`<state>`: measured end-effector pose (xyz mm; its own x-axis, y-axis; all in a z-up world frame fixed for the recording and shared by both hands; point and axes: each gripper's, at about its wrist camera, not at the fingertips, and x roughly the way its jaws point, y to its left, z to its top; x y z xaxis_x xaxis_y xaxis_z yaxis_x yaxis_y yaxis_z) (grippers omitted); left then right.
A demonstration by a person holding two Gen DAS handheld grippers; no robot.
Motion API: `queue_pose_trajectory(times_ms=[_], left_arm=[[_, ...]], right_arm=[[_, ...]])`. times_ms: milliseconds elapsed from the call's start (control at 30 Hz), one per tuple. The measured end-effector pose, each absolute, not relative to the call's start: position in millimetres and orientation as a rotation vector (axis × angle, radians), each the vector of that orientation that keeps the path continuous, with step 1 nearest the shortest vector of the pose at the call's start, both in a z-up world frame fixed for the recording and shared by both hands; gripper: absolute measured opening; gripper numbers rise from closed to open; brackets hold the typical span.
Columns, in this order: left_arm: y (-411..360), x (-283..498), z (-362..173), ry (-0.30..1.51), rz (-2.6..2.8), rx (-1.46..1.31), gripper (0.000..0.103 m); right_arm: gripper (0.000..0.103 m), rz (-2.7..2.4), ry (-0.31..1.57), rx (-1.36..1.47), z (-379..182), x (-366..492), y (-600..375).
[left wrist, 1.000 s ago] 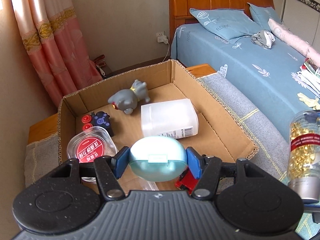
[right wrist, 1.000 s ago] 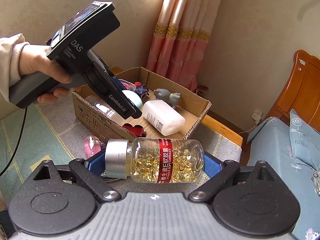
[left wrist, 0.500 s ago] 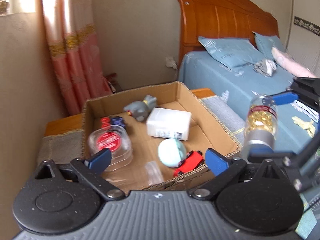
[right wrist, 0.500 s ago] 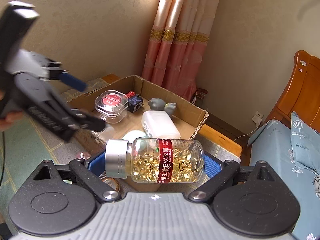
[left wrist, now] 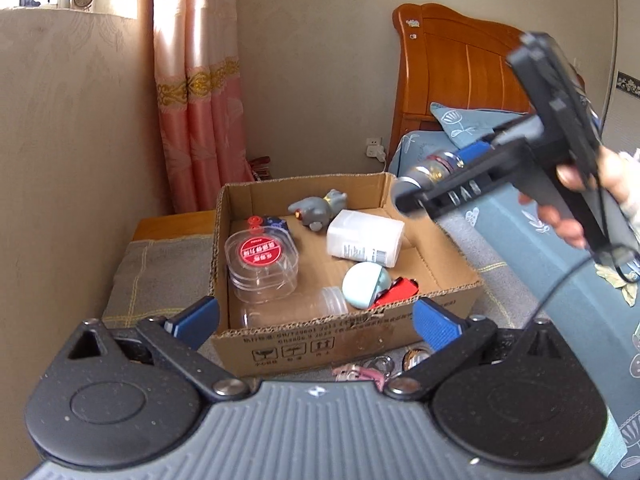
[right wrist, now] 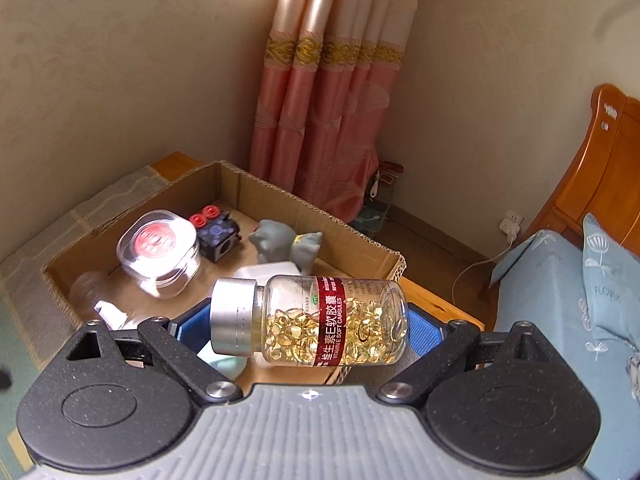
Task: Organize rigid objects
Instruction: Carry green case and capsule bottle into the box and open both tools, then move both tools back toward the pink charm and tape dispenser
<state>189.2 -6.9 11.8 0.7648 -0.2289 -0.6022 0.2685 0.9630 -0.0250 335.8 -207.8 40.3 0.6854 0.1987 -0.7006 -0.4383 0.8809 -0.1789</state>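
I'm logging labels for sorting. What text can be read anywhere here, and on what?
"VITAMIN E SOFT CAPSULES": red band of the capsule bottle, with Chinese characters beside it.
"DAS": side of the right gripper.
"FLOWER": blue pillow, faint.
Red lid label on the clear round tub: Chinese characters, too blurred.
White bottle label and cardboard box print: too small.

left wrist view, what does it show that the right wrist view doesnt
Only the left wrist view: the pale mint egg-shaped case, the red toy beside it, small items outside the cardboard box, and a hand gripping the right gripper's handle.

Only the right wrist view: the capsule bottle's red label, held crosswise between blue fingers.

Both: cardboard box, red-lidded clear tub, grey animal figure, capsule bottle.
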Motion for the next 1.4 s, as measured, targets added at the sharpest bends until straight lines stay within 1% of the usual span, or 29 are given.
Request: queue_pose_trajectory(times_ms=[300, 467, 533, 967, 1267, 1400], left_arm=[[5.1, 188.6, 5.9, 0.656, -0.234, 0.050, 0.102], [14.7, 188.9, 2.7, 0.668, -0.209, 0.032, 0.102], [18.1, 188.6, 1.3, 0.672, -0.200, 0.028, 0.102], [20.8, 180.6, -1.8, 0.677, -0.151, 0.033, 0.102], [23.9, 173.3, -12.5, 0.697, -0.099, 0.057, 0.102], [26.2, 172.4, -19.8, 0.711, -0.080, 0.047, 0.102]], right_arm=[[0.098, 0.299, 0.803, -0.276, 32.2, 407.5, -190.7], [0.101, 0.263, 0.838, -0.299, 16.3, 418.2, -186.1], [0.103, 0.277, 0.831, -0.287, 17.7, 411.7, -188.8], [0.103, 0.313, 0.815, -0.258, 37.4, 359.4, -204.6], [0.103, 0.311, 0.749, -0.217, 30.3, 286.0, -216.1], [0.103, 0.272, 0.711, -0.178, 16.4, 246.9, -219.3]])
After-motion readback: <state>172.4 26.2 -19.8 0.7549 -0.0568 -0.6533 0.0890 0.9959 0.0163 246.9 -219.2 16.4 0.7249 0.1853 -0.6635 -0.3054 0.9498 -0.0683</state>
